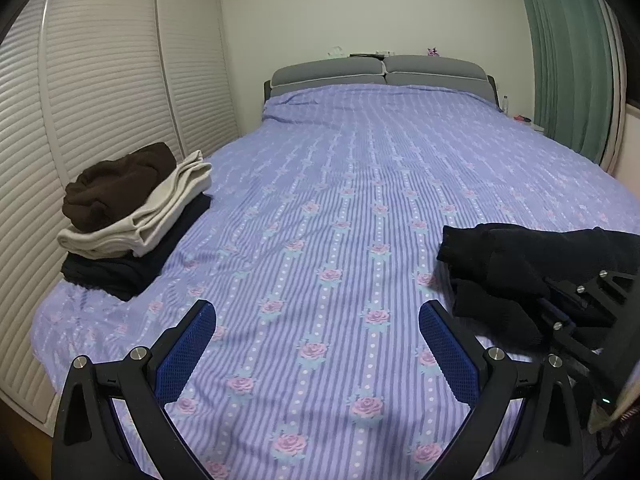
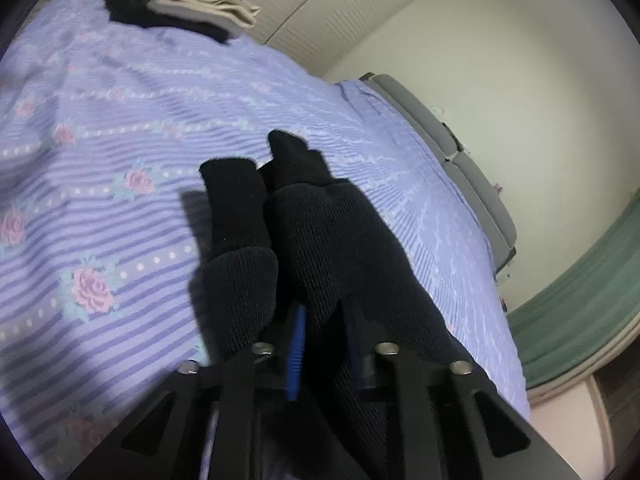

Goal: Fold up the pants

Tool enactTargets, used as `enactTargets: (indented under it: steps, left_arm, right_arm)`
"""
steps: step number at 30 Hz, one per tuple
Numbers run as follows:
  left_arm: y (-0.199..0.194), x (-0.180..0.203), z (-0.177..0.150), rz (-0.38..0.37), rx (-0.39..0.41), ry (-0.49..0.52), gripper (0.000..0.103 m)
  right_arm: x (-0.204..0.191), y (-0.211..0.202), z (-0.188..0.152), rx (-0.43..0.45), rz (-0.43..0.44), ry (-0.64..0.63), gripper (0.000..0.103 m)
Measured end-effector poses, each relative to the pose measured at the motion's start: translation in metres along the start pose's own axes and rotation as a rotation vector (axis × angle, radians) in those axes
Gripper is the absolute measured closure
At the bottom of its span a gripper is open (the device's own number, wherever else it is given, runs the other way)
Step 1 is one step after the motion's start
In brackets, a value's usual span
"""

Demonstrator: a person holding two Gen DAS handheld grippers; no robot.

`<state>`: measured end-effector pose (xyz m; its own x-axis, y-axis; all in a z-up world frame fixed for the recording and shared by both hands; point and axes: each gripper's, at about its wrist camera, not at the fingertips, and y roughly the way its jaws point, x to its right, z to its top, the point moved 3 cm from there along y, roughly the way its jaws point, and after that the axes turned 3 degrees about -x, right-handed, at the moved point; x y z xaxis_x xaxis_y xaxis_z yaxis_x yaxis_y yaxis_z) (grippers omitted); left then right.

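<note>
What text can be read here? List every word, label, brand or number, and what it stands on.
None can be read.
The black pants, the stack of folded clothes and the bedspread carry no lettering.
The small items on the headboard are too small to read.

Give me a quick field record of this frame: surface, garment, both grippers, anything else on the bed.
surface: bed with purple floral striped sheet
garment: black pants, bunched, near the bed's right side
right gripper: shut on black pants, fabric draped over its fingers
left gripper: open, empty, above bare sheet
other: folded clothes stack at left edge, brown over cream over black
</note>
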<state>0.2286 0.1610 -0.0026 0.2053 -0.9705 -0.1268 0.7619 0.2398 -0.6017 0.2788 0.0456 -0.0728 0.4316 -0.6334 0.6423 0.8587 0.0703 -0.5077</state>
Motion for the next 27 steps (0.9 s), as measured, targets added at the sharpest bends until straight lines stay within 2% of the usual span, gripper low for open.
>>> enactTargets:
  steps: [5, 8, 11, 17, 21, 24, 27]
  left_arm:
    - [-0.008, 0.006, 0.0, -0.007, 0.022, 0.016, 0.0]
    - [-0.01, 0.008, -0.002, -0.013, 0.025, 0.018, 0.0]
    - [-0.013, 0.012, -0.003, -0.014, 0.025, 0.028, 0.0]
    - [-0.02, 0.016, -0.002, -0.017, 0.045, 0.035, 0.0]
    - [-0.02, 0.018, -0.003, -0.019, 0.047, 0.035, 0.0]
    - [-0.017, 0.022, -0.005, -0.015, 0.039, 0.045, 0.0]
    - [-0.014, 0.028, -0.008, -0.019, 0.031, 0.062, 0.0]
  right_arm:
    - [0.009, -0.035, -0.002, 0.077, 0.002, 0.049, 0.091]
    - [0.01, -0.045, -0.007, 0.086, 0.04, 0.058, 0.091]
    - [0.007, -0.054, -0.013, 0.113, 0.043, 0.055, 0.091]
    - [0.022, -0.083, -0.019, 0.236, 0.035, 0.17, 0.091]
    - [0.026, -0.086, -0.026, 0.267, 0.059, 0.197, 0.091]
    - [0.016, -0.07, -0.028, 0.223, 0.107, 0.171, 0.091]
    - [-0.012, -0.035, -0.029, 0.073, 0.16, 0.072, 0.091]
